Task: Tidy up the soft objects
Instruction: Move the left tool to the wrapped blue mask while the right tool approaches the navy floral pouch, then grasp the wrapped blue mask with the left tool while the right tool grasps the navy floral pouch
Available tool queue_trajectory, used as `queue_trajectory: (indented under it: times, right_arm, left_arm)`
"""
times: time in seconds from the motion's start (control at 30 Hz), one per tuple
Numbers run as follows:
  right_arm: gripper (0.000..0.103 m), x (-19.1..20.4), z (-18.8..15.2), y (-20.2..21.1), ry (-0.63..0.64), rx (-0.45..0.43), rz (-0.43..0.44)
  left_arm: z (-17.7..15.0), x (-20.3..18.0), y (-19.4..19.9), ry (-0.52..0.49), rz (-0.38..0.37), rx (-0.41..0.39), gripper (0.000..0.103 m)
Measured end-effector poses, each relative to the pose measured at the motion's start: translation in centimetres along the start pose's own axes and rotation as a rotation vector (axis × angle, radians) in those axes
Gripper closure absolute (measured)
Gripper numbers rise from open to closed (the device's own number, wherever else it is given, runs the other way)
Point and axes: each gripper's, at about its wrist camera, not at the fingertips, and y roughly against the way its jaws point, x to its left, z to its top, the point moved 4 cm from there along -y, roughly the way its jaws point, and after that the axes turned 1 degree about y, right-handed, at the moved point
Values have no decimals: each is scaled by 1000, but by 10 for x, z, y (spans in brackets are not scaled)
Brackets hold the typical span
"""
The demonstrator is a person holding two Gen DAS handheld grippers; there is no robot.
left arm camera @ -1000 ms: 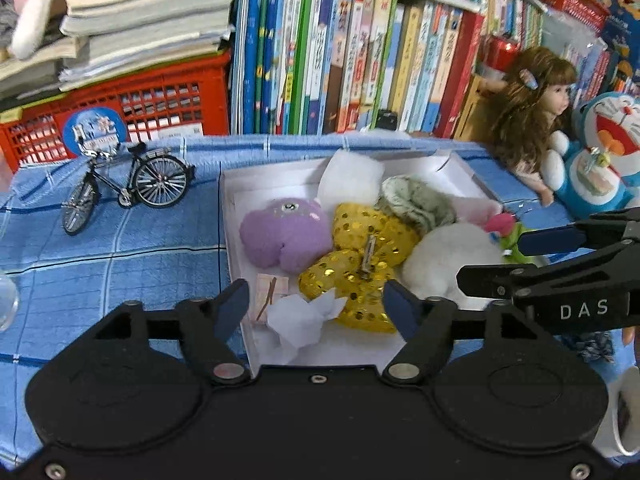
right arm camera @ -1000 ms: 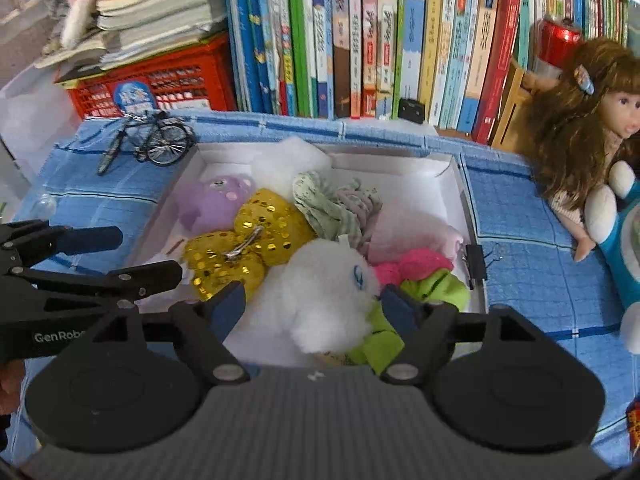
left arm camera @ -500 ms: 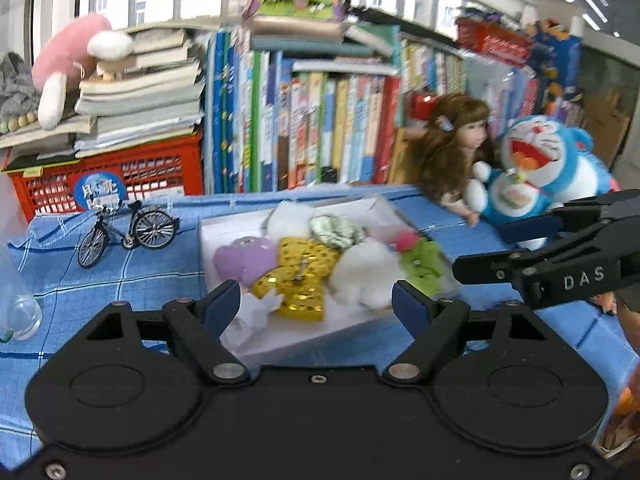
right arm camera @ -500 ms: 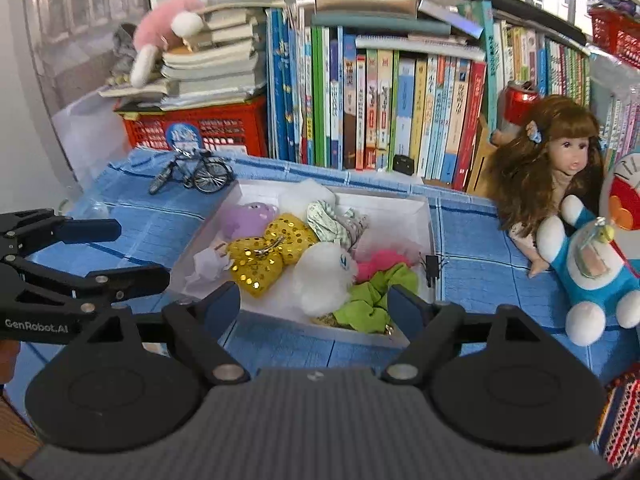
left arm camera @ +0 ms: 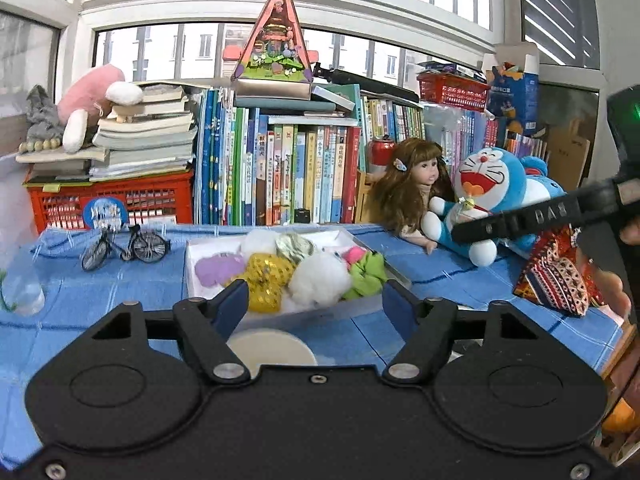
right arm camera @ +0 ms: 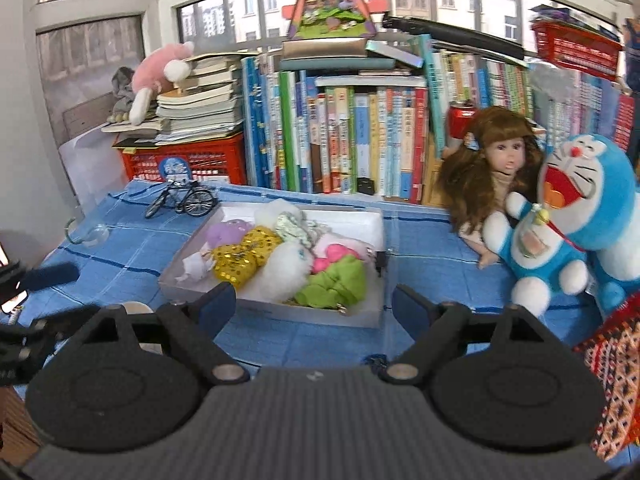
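Since the earlier frames both grippers have drawn back from the white box (left arm camera: 192, 276), which now looks smaller and sits mid-frame, with the window and the book stacks risen into view above it. The left gripper (left arm camera: 316, 304) has just been closing its jaws, yet they stand apart with nothing between them; the right gripper (right arm camera: 314, 304) has just been widening, and its jaws gape wide and empty.

In the left wrist view, from left to right: a toy bicycle (left arm camera: 124, 246) stands on the blue cloth (left arm camera: 100, 292) at centre left, well apart from the box. Inside the box lie the soft objects, crowded together: a purple plush (left arm camera: 218, 272), a gold sequined piece (left arm camera: 268, 276), a white fluffy ball (left arm camera: 320, 282) and a green fabric scrunchie (left arm camera: 368, 276) at the right end. Right of the box a doll (left arm camera: 412, 188) leans against the books, a blue cat plush (left arm camera: 492, 196) just beside it. The right gripper's finger crosses the right edge.
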Motion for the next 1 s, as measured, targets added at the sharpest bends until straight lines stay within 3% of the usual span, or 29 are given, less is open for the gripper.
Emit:
queue_trajectory:
  times: [0.17,0.23,0.3,0.4,0.6,0.7,0.8,1.0]
  right_arm:
    - [12,-16,-16,8,-10,-35,-55]
    - [12,-26,-23,11,-37,-66,-91]
    - [18,-37,-31,14,-71,-109,-134]
    - [25,-51,-46,11,-95,-134,-159]
    - [26,-74,-78,-16,-165,-50,-157]
    - [26,-80,-91,-25,-198,-28,-150]
    - [26,-83,-98,-31,-202,-21,-140]
    - [26,-89,-103,-47,-223,-4,-134]
  left_arm:
    - [-37,-15,7,16,-5,45,47]
    - [-51,-18,7,38,6,58,73]
    - [-65,-22,7,46,39,64,82]
    - [-85,-30,1,13,109,63,82]
    - [-117,-38,-29,12,187,87,80]
    - [-123,-33,-42,113,203,116,77]
    - [-126,-27,-48,225,196,125,66]
    - [-129,-17,-59,338,298,92,59]
